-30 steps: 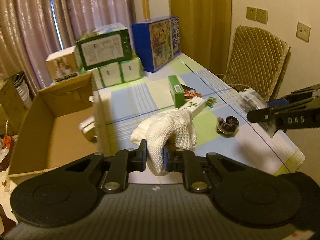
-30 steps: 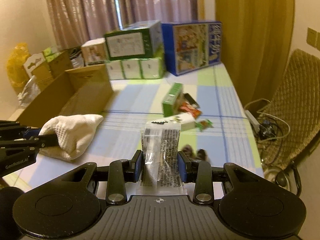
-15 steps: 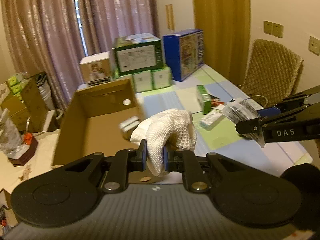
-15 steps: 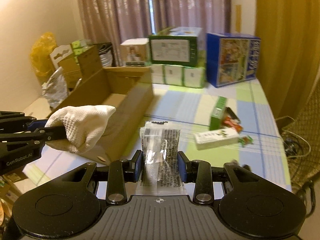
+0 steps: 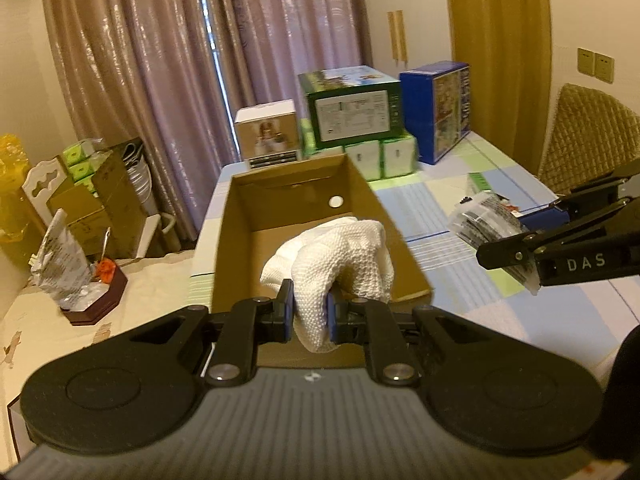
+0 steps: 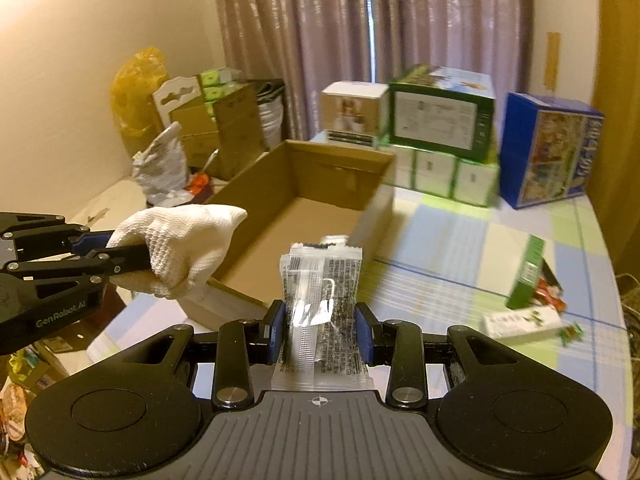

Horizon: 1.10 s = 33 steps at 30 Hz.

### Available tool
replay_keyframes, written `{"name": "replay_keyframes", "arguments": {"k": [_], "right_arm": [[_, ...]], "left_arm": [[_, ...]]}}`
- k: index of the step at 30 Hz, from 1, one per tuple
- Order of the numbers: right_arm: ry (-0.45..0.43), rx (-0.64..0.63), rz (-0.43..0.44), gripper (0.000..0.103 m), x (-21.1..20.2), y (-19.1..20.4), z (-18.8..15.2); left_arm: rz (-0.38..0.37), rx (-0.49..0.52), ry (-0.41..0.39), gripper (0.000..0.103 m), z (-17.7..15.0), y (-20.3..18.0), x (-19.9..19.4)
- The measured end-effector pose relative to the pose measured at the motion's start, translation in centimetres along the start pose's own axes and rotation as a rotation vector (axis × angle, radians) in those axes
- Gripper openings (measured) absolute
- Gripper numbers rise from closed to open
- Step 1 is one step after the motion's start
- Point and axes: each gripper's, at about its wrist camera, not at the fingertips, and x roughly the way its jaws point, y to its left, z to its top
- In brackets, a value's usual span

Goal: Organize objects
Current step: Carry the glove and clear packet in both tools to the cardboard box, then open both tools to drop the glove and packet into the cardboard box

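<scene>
Now: my left hand-held gripper (image 5: 310, 314) clamps a white cloth (image 5: 336, 256) over the cardboard box (image 5: 236, 240); right hand-held gripper (image 6: 320, 330) pinches a clear packet (image 6: 322, 304) just short of box's near rim. Risk: slick packet w/ thin grip could slip, landing on bench (image 6: 460, 248) outside box.

Two wrist fisheyes, side by side
Each looks forward along its own fingers, close over the open cardboard box (image 5: 320, 216) (image 6: 316, 196); both share it and the stacked boxes (image 5: 352, 108) (image 6: 440, 120) behind.

The white knitted cloth (image 5: 336, 256) looks coarse and nubbly. The clear crinkled plastic packet (image 6: 322, 308) is glossy. The open brown cardboard box (image 5: 236, 240) is matt. The black plastic gripper fingers (image 5: 244, 332) look smooth, with shiny metal rivets.
</scene>
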Motion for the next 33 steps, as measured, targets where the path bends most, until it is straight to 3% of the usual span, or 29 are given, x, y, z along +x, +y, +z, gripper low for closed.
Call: {"name": "replay_keyframes", "arguments": {"k": [18, 33], "right_arm": [[0.019, 0.004, 0.042, 0.034, 4.8, 2.2, 3.2], [0.034, 0.071, 0.026, 0.034, 8.7, -0.3, 5.1]], "left_arm": [[0.014, -0.034, 0.035, 0.012, 0.4, 3.8, 3.2], [-0.019, 0.0, 0.096, 0.013, 1.6, 4.9, 8.7]]}}
